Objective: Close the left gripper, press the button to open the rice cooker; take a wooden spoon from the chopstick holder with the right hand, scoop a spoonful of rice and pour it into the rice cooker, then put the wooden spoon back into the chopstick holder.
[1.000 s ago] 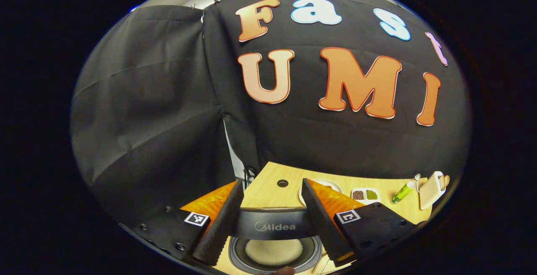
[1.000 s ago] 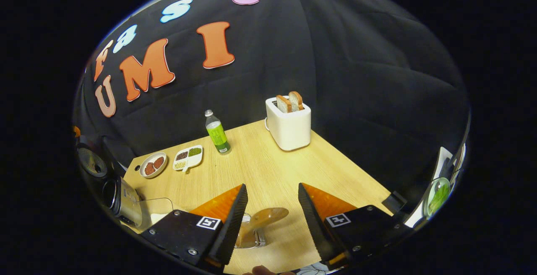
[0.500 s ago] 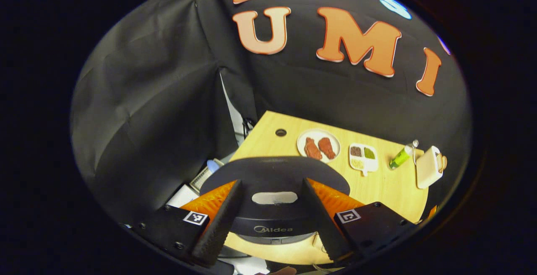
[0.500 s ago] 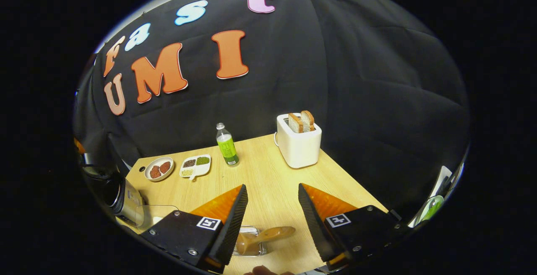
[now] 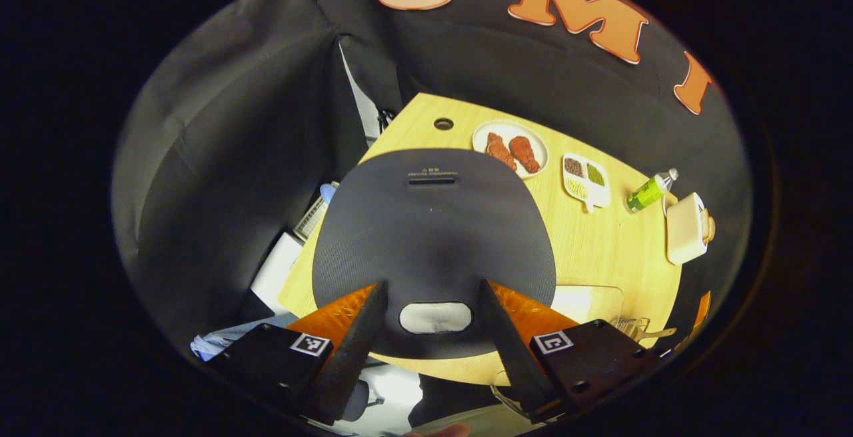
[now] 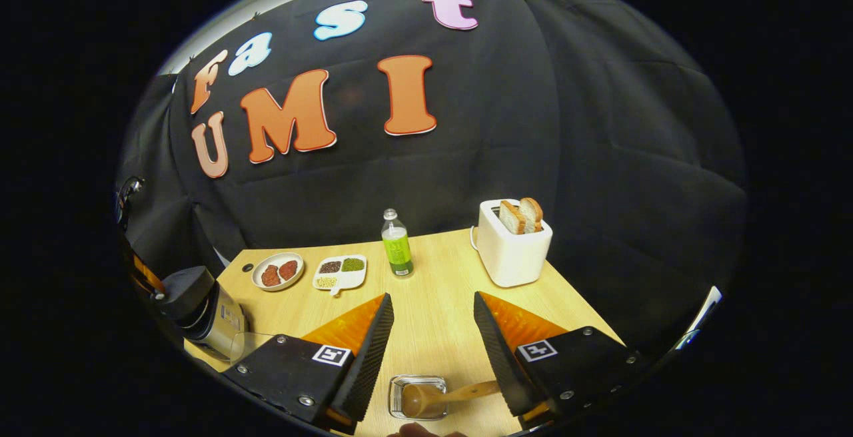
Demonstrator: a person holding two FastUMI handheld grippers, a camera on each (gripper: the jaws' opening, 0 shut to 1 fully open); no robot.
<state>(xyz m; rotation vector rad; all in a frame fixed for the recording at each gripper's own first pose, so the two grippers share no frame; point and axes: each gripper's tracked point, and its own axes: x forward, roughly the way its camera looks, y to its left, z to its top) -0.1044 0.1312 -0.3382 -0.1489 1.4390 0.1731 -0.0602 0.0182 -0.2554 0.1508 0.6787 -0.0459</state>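
no text is readable: the print on the rice cooker [image 5: 433, 224] lid is too small.

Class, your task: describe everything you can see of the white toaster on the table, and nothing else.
The toaster is a small, boxy white appliance with rounded corners and a smooth, matte, plastic-looking shell. It stands upright on the wooden table, near the far right edge, close to the black cloth wall. Two slices of browned bread stick up from its top slots, side by side. Nothing else touches it; the green bottle stands apart to its left. In the left gripper view it appears small at the table's far end.
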